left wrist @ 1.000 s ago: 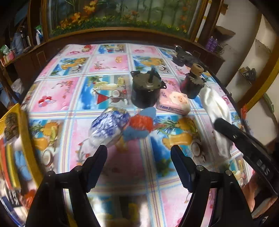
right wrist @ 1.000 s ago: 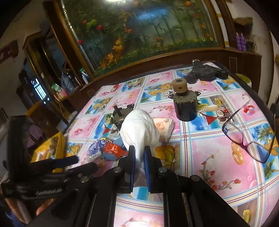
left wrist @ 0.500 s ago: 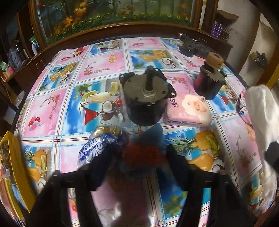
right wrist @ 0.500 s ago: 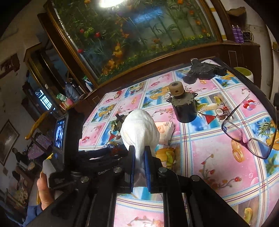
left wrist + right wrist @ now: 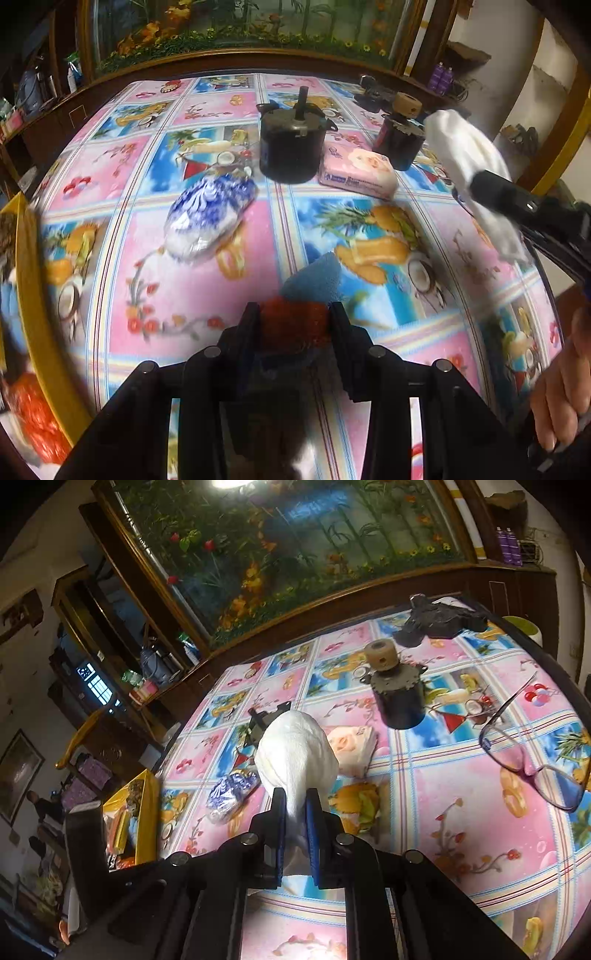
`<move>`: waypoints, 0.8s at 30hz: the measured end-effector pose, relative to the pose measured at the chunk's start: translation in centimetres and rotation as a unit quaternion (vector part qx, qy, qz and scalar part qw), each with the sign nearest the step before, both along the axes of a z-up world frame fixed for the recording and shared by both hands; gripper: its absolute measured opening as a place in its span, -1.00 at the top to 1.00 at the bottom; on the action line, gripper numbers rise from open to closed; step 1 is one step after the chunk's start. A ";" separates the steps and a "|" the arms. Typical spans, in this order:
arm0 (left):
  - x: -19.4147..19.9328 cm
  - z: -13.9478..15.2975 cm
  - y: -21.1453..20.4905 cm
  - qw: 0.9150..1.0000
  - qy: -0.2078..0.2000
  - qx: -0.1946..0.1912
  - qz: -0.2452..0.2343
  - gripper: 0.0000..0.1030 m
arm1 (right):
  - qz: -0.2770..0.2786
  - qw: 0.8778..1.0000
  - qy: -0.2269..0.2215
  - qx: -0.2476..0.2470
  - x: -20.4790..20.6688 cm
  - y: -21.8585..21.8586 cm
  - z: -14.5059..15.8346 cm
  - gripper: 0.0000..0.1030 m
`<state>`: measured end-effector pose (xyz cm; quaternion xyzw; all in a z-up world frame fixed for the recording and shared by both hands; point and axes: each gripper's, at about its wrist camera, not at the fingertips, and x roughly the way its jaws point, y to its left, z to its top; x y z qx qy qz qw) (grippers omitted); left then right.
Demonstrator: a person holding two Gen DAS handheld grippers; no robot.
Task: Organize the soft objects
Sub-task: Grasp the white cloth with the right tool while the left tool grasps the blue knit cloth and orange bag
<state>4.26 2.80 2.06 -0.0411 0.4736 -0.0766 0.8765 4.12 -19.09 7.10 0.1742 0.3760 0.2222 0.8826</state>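
On the fruit-print tablecloth, the left gripper is clenched on a red and blue soft toy; its red body sits squeezed between the two black fingers and a blue flap pokes out ahead, held just over the cloth. Ahead and to the left lies a blue-and-white wrapped packet, flat on the cloth and apart from the toy. Farther back stands a dark round motor with a shaft sticking up, and touching or just beside its right side lies a pink tissue pack; a blue strip along its front edge carries small writing too blurred to read. Behind the pack stands a second small motor topped with a tan wheel. A yellow-rimmed box sits at the table's left edge, with orange and other contents that are too smeared to name.

From the right wrist camera, the right gripper is closed tight on a white cloth, which bulges up ahead of the fingers and hides part of the round motor behind it. A pair of glasses lies on the cloth to the right, a black clump rests at the far edge, and a large painting of plants fills the wall beyond.
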 end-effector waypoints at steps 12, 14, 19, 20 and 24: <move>-2.2 0.9 1.5 0.996 -0.076 0.008 0.040 0.29 | 0.050 0.998 0.001 -0.048 -0.8 4.1 -1.3 0.78; -2.3 1.2 1.6 0.995 -0.086 0.011 0.045 0.29 | 0.054 0.997 -0.004 -0.056 -0.9 4.5 -1.4 0.78; -2.5 1.7 1.6 0.992 -0.108 0.031 0.059 0.29 | 0.059 0.996 -0.016 -0.070 -1.4 5.1 -1.3 0.78; -2.6 1.7 1.6 0.991 -0.111 0.035 0.062 0.29 | 0.060 0.995 -0.018 -0.072 -1.5 5.2 -1.2 0.78; -2.9 2.1 1.7 0.987 -0.130 0.054 0.075 0.29 | 0.059 0.994 -0.029 -0.083 -1.8 5.5 -1.1 0.78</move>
